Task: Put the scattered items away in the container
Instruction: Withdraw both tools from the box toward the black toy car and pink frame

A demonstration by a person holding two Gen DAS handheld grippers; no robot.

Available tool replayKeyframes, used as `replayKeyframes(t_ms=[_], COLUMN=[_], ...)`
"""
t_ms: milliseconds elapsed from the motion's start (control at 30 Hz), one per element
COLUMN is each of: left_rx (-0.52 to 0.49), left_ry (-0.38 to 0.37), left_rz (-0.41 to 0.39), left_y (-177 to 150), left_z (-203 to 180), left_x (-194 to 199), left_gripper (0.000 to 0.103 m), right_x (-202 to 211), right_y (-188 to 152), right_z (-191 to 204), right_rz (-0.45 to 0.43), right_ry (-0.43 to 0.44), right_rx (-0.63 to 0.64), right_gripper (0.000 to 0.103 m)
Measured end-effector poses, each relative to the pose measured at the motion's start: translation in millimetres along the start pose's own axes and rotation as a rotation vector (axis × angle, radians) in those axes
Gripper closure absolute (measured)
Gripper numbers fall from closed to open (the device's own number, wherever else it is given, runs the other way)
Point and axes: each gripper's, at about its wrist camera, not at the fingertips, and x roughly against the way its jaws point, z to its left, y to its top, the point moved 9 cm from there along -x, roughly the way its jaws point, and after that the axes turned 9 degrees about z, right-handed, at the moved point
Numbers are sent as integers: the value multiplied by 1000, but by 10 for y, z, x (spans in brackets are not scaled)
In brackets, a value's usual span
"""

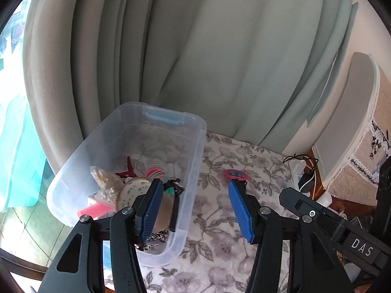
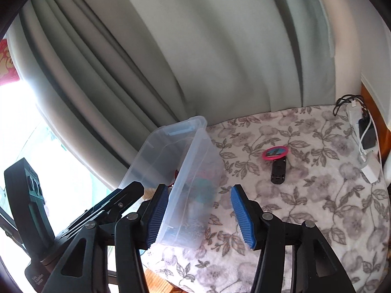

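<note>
Clear plastic forms the container (image 1: pixel 136 151), which stands on a floral cloth (image 2: pixel 305 195) over the counter, its long side toward the curtain (image 1: pixel 195 48). Inside it, toward six o'clock, we see a bag of cotton swabs (image 1: pixel 105 183), a roll of tape (image 1: pixel 134 190), a red clip (image 1: pixel 128 168) and pink hair ties (image 1: pixel 156 172), heaped against the near wall. One item lies outside: a pink-rimmed round mirror on a black stand (image 2: pixel 277 162), at three o'clock from the container and well apart from it. We hold the left hand-held gripper (image 1: pixel 195 207) spread and empty across the container's right wall, one pad over the contents. The right hand-held gripper (image 2: pixel 199 216) is likewise spread and empty, with the mirror at about one o'clock from it. We judge the mirror the only item left to collect; its thin stand may call for a flat, low approach.
</note>
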Motion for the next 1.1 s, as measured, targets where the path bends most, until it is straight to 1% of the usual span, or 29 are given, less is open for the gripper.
replayKeyframes(t_ms=[67, 133, 333, 500, 667, 800, 1000, 1100], left_rx=[-10, -27, -60, -103, -113, -100, -124, -129], left_ry=[-18, -32, -97, -105, -128, -145, -140, -125], left_rz=[3, 23, 77, 84, 113, 148, 167, 190], left_y=[-12, -33, -88, -117, -221, -296, -370, -420], left_z=[-157, -320, -787, -1041, -1195, -1247, -1293, -1268], left_x=[-19, -94, -291, -432, -594, -750, -976, -1138], left_gripper=[46, 46, 46, 46, 46, 46, 46, 46], right_x=[115, 230, 375, 497, 570, 493, 318, 224], right_y=[17, 34, 19, 3, -23, -56, -113, -138], right_z=[-158, -316, -714, -1047, -1345, -1499, -1697, -1795], right_rz=[-24, -48, -77, -101, -116, -95, -56, -35], right_ry=[-2, -3, -23, -40, -54, -60, -67, -76], right_rx=[-32, -63, -132, -189, -244, -266, -305, -320], right_gripper=[43, 43, 42, 40, 39, 39, 39, 39])
